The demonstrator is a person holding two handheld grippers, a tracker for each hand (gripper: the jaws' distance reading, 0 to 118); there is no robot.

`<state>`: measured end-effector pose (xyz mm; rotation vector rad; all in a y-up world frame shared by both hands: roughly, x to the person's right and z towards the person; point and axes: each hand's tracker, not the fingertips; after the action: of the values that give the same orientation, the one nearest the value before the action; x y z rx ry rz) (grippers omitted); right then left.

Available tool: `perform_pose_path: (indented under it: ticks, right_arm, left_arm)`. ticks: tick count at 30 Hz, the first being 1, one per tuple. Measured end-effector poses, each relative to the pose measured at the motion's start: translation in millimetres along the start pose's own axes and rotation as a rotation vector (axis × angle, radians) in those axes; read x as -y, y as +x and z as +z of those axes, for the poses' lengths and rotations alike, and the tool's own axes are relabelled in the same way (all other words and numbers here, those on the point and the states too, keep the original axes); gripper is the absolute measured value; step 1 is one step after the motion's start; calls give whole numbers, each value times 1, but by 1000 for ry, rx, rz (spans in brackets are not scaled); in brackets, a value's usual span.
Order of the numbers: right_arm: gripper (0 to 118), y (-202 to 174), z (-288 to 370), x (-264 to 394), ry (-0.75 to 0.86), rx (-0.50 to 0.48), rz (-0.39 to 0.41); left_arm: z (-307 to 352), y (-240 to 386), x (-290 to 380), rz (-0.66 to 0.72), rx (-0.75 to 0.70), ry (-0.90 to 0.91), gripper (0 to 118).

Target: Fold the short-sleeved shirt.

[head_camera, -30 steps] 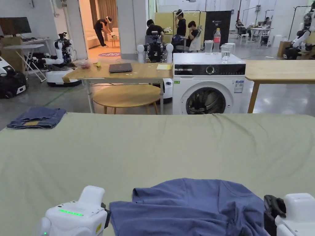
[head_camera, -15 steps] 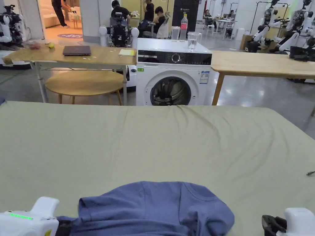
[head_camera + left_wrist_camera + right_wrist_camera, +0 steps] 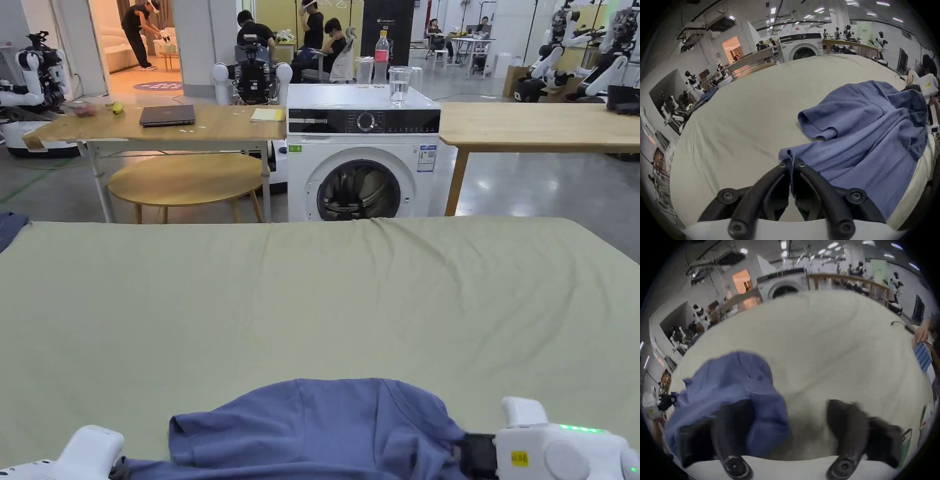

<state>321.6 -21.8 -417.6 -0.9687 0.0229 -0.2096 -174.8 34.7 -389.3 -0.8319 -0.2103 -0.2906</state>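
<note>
Between the hand-held grippers, blue shirt [image 3: 312, 425] bunched on the table [image 3: 312, 294]: left hand-held gripper [image 3: 790, 164] clenched on its edge, right hand-held gripper [image 3: 789, 423], newly arrived alongside, spread wide, grasp pending.

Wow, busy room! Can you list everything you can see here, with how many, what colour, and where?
Shirt: one, blue, crumpled at the near edge of the cloth.
Table cloth: one, pale green, covering the work table.
Washing machine: one, white, behind the table.
Glass: one, clear, on the washing machine.
Laptop: one, dark, on the wooden table at left.
Round table: one, wooden, under that table.
Left tongs: black jaws, shut on the shirt's edge.
Right tongs: black jaws, open, at the shirt's right side.
</note>
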Motion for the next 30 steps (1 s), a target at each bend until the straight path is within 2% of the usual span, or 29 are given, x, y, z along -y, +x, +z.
perform_pose_path:
  ticks: [1, 2, 3, 4, 6, 9, 12, 23, 30]
  right_arm:
    - [52, -7, 4, 7, 42, 93, 91]
    - [44, -9, 10, 10, 84, 71, 134]
    - [31, -11, 13, 9, 47, 12, 80]
    - [7, -10, 16, 8, 18, -6, 39]
    - [5, -14, 24, 6, 21, -2, 62]
    - [4, -24, 51, 2, 104, 65, 170]
    - [4, -29, 93, -13, 221, 51, 132]
    - [4, -67, 249, -119, 575, 127, 239]
    - [5, -94, 333, -198, 781, 99, 177]
  left_arm:
    - [-2, -3, -1, 3, 5, -7, 0]
    - [0, 0, -1, 4, 2, -7, 0]
    - [0, 0, -1, 8, 5, -8, 0]
    - [1, 0, -2, 18, 11, -7, 0]
    - [3, -7, -5, 48, 10, 8, 0]
    - [21, -18, -13, 67, -6, 54, 0]
    - [52, -32, -31, 37, -62, 124, 0]
    - [163, -133, -124, 44, -284, 367, 0]
    - [216, -168, -196, 121, -334, 545, 0]
